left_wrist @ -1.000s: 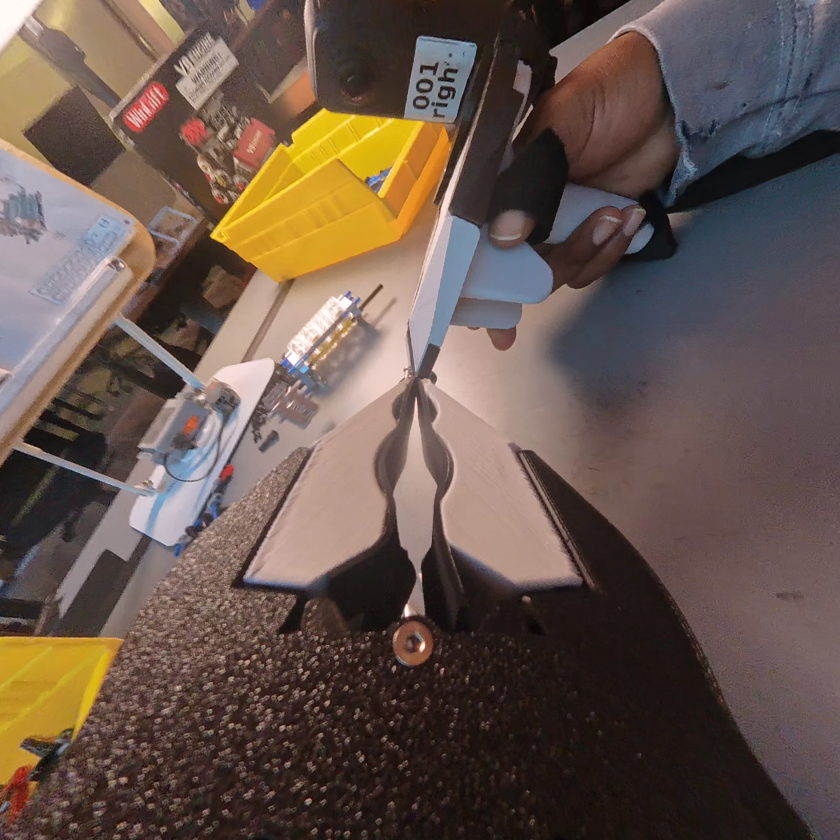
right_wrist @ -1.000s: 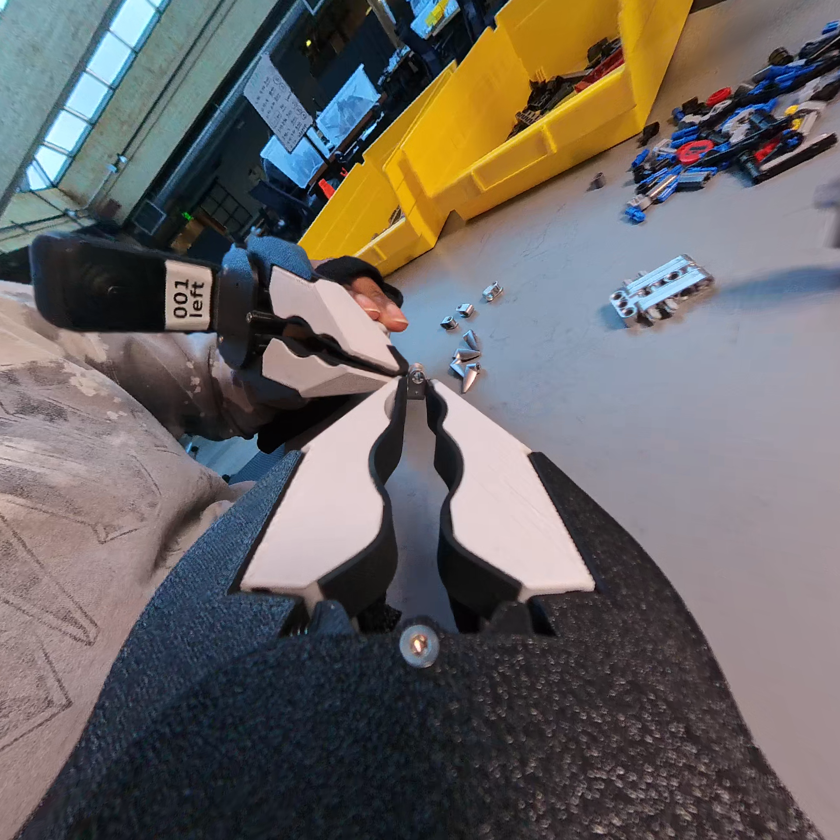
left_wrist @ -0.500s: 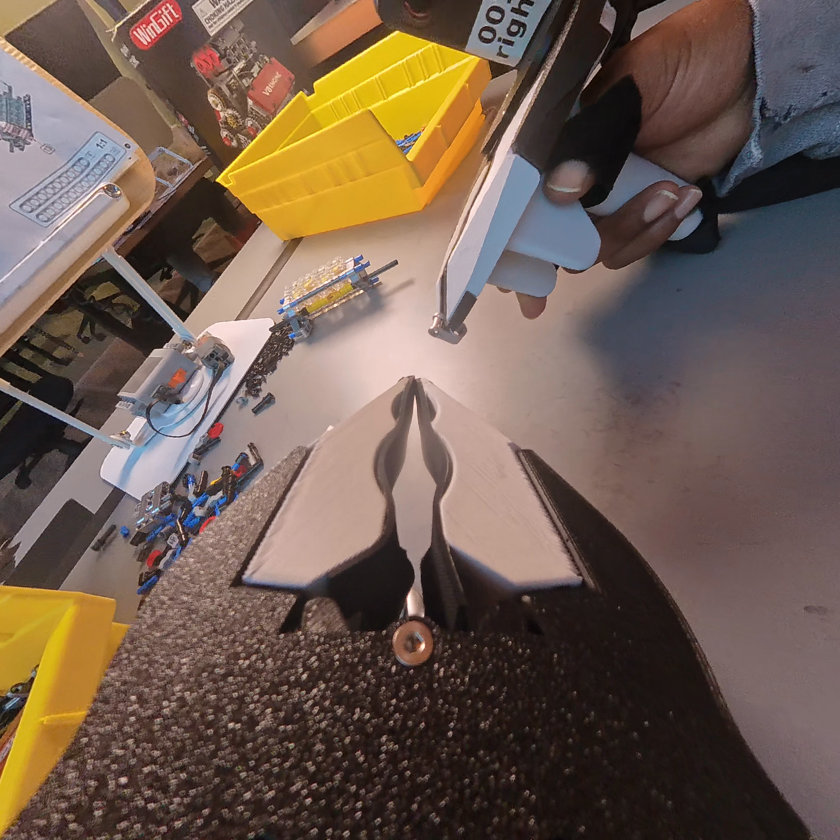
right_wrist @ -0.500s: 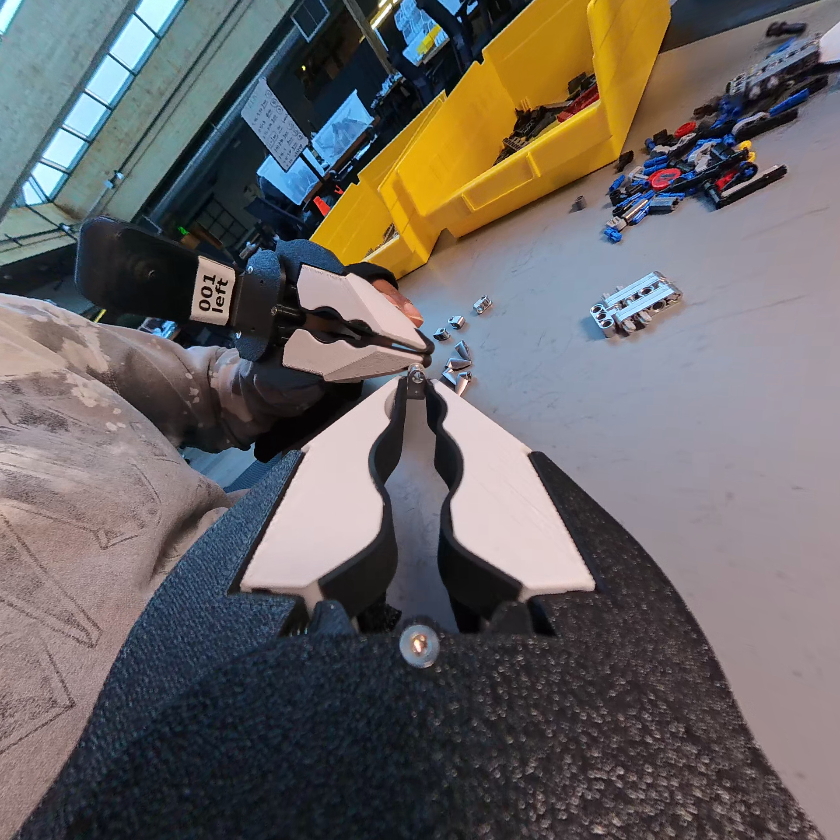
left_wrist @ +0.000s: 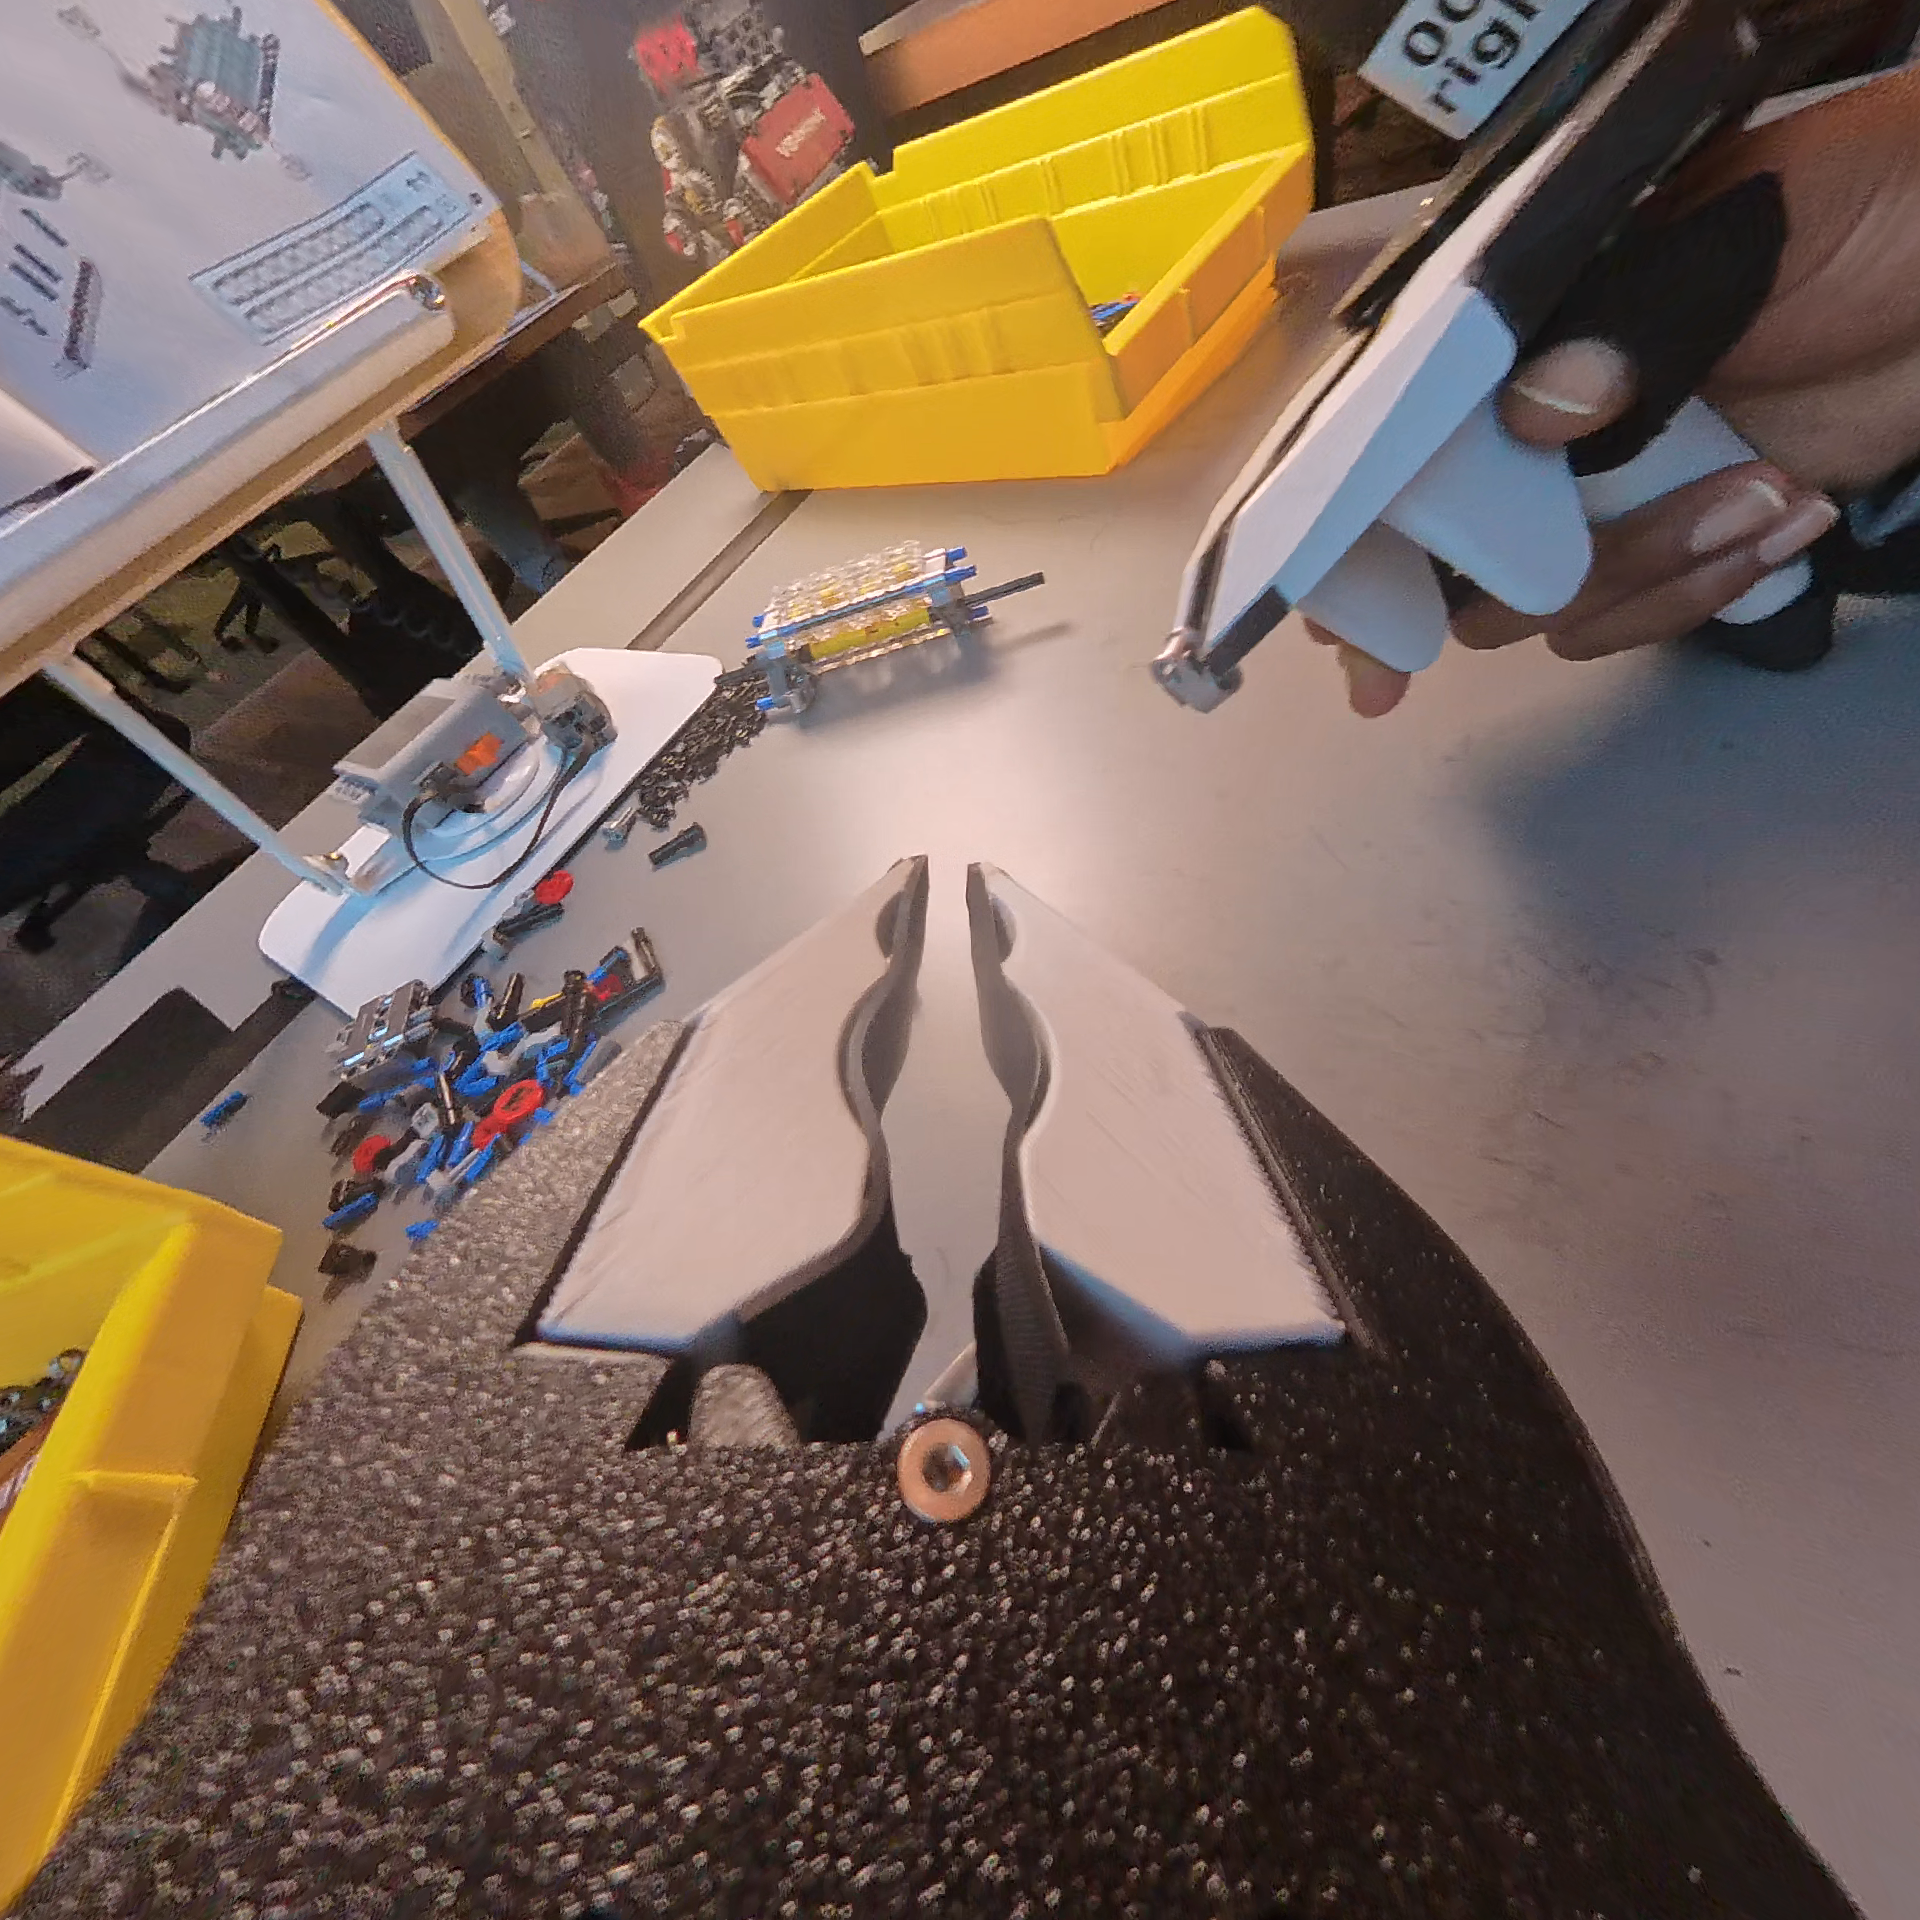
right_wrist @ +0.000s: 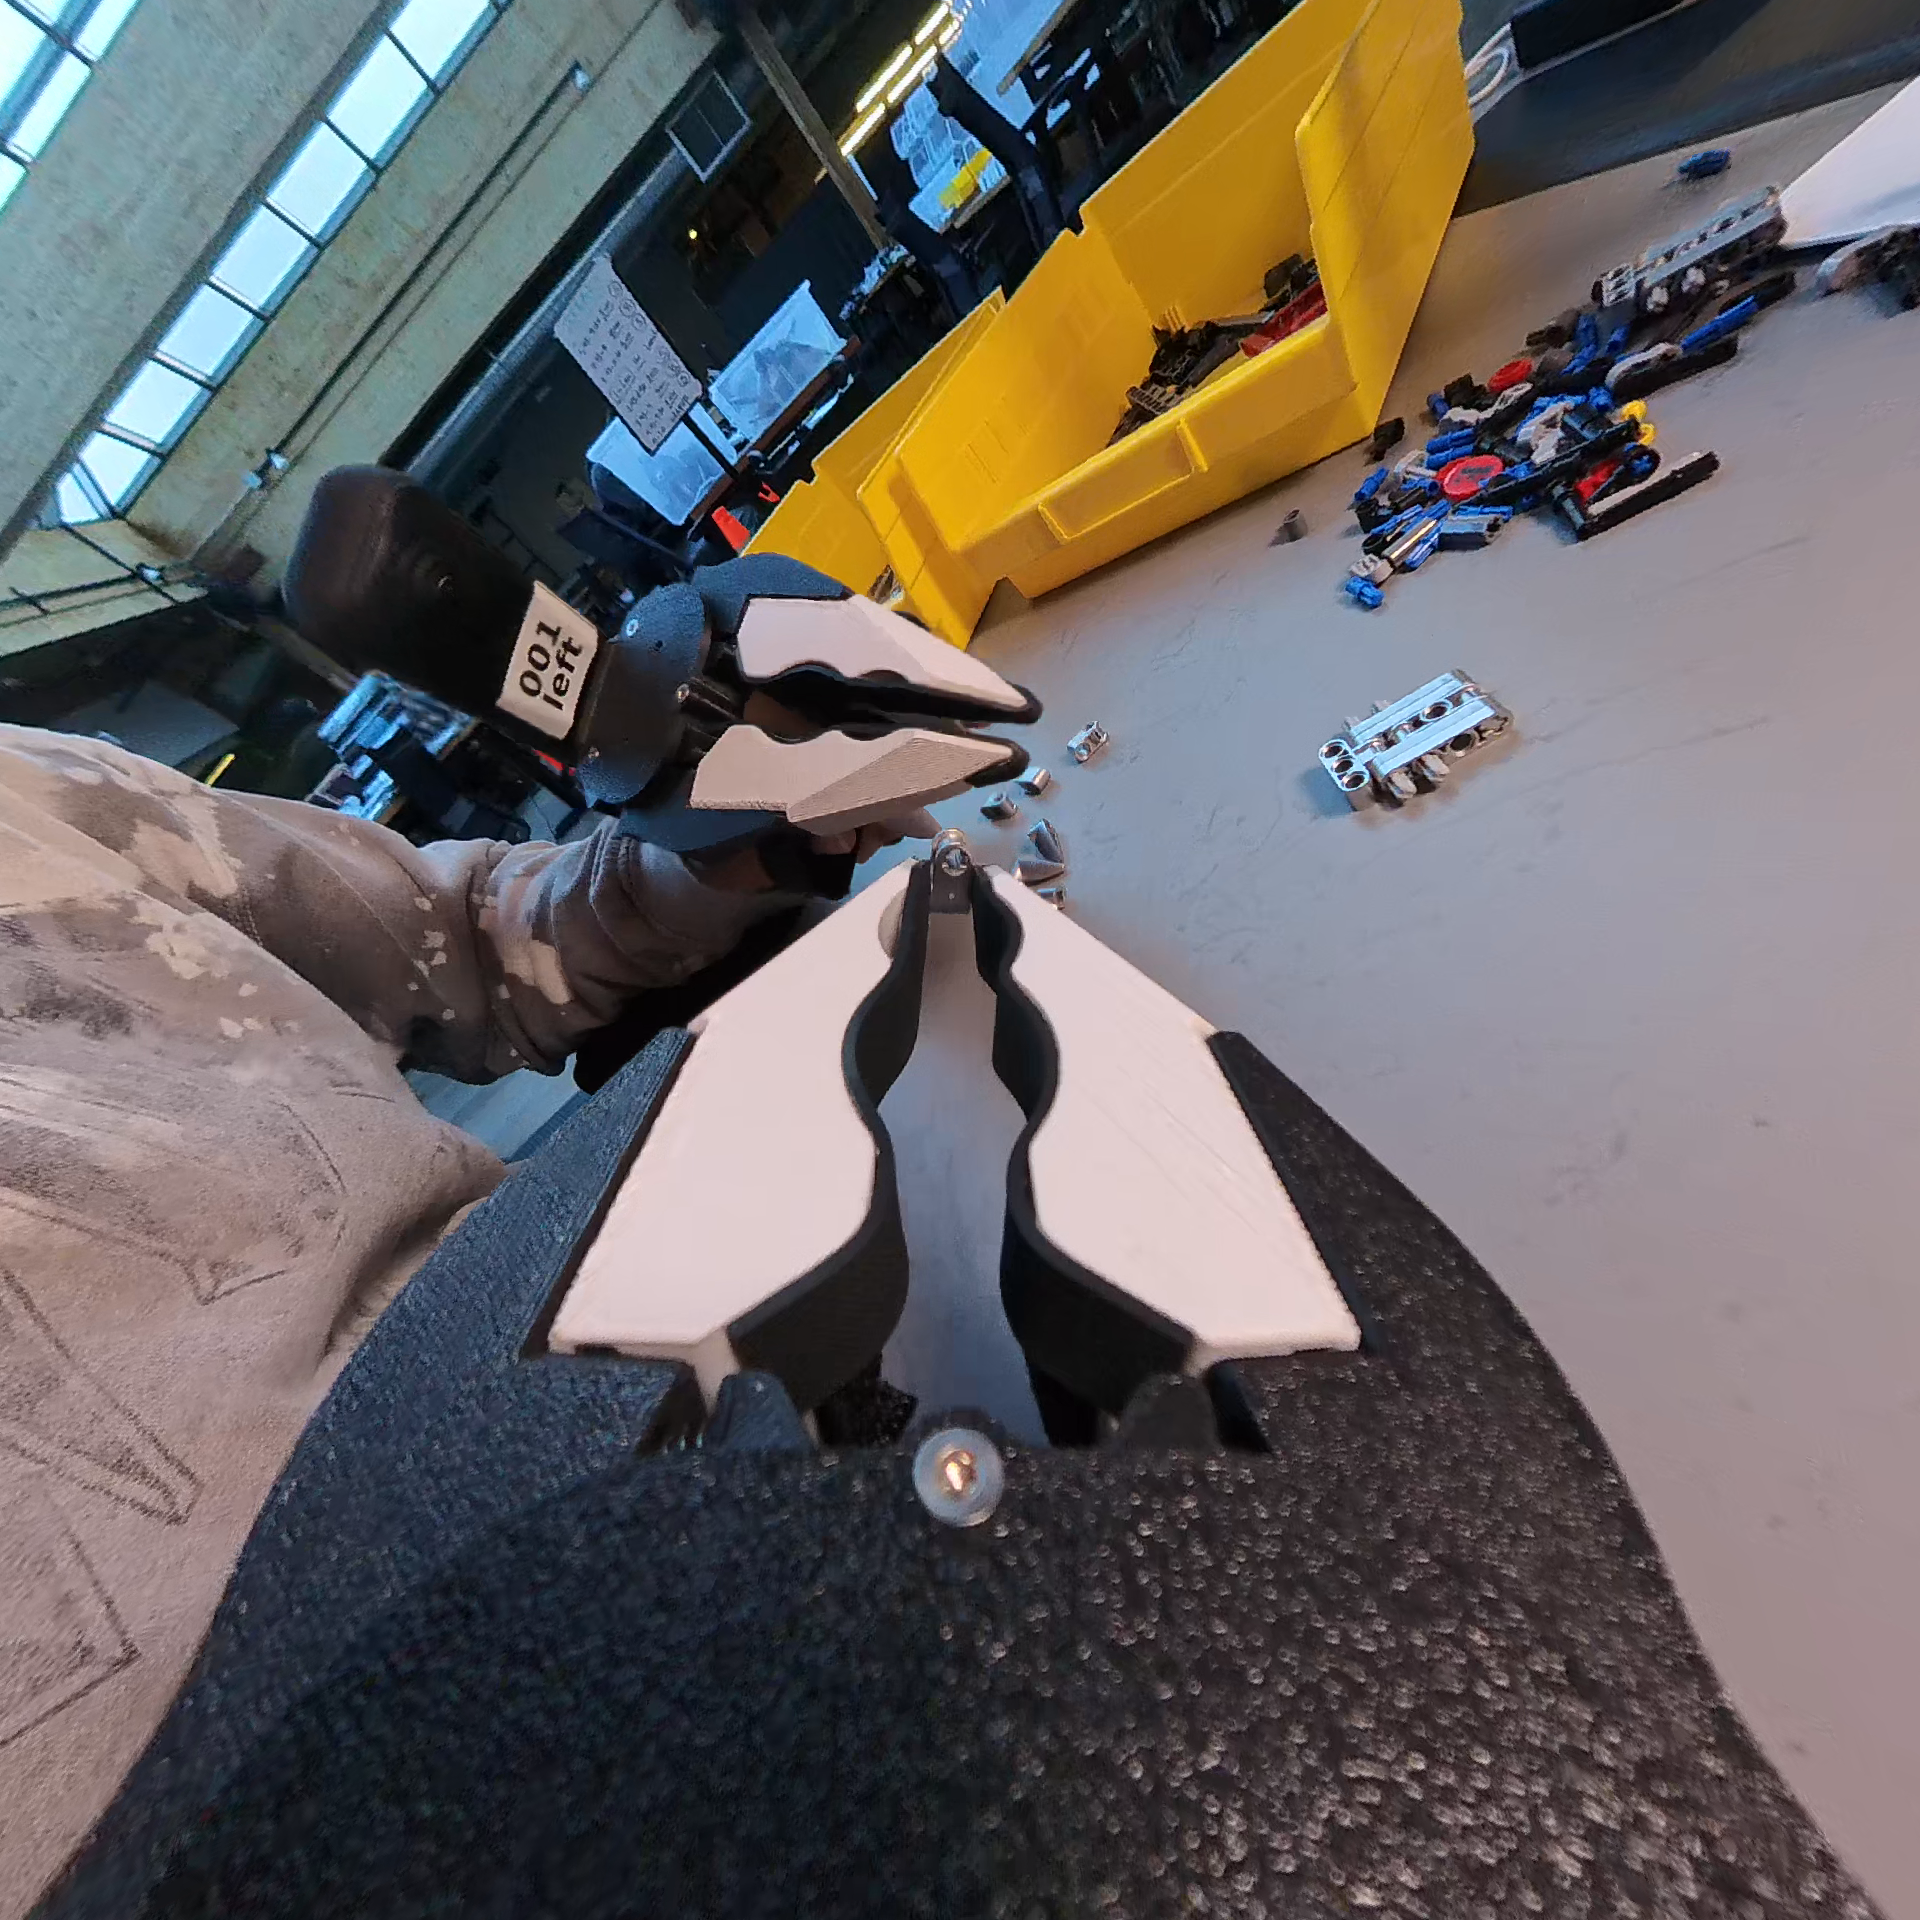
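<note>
R gripper (right_wrist: 948, 878) jaws pinch a tiny grey metal-look connector (right_wrist: 950, 858) at the tips, above the grey counter (right_wrist: 1558, 1039); prob. light, stiff, slippery; L gripper (left_wrist: 945, 868) jaws slightly apart, empty.

dim warm light, fisheye-warped edges

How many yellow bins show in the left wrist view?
2. The far yellow bin sits at the far side of the table; the near yellow bin is at the frame's lower left, partly cut off. Either may be nested bins.
</note>
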`<state>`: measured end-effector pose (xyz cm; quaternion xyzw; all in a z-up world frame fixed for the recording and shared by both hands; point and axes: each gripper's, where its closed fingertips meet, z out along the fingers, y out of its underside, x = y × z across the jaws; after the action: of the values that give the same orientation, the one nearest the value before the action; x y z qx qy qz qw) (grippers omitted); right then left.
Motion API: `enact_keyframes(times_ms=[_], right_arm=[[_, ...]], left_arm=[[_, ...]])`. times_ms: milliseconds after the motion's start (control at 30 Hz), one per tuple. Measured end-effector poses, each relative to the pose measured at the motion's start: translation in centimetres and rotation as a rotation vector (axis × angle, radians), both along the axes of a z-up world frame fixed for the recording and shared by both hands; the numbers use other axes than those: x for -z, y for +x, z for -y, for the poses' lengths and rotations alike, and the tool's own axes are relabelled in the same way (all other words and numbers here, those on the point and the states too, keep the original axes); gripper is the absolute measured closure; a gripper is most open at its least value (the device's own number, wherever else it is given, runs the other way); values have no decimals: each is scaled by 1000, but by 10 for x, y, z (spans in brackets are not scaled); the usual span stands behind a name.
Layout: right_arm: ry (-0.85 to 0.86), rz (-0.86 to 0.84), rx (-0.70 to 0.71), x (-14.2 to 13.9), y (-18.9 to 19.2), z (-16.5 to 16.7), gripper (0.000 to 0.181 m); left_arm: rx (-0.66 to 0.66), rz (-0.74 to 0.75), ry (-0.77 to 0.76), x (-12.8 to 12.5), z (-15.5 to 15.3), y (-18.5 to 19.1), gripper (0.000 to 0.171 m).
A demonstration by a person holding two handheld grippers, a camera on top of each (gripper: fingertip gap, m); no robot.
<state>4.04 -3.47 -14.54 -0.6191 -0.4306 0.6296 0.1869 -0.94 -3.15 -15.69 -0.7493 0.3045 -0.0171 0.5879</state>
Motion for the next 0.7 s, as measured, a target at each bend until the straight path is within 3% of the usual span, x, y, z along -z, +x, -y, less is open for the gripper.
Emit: enact_keyframes(times_ms=[233, 367, 567, 700], right_arm=[[22, -88, 81, -19, 5, -16, 174], [27, -89, 94, -18, 4, -16, 174], [50, -76, 75, -14, 2, -11, 174], [30, -96, 64, -19, 4, -9, 174]], left_arm=[[-237, 48, -144, 1, -52, -70, 141], [-391, -42, -293, 13, -100, -116, 131], [-575, -198, -464, 43, -157, -160, 140], [-653, -190, -604, 66, -176, -174, 144]])
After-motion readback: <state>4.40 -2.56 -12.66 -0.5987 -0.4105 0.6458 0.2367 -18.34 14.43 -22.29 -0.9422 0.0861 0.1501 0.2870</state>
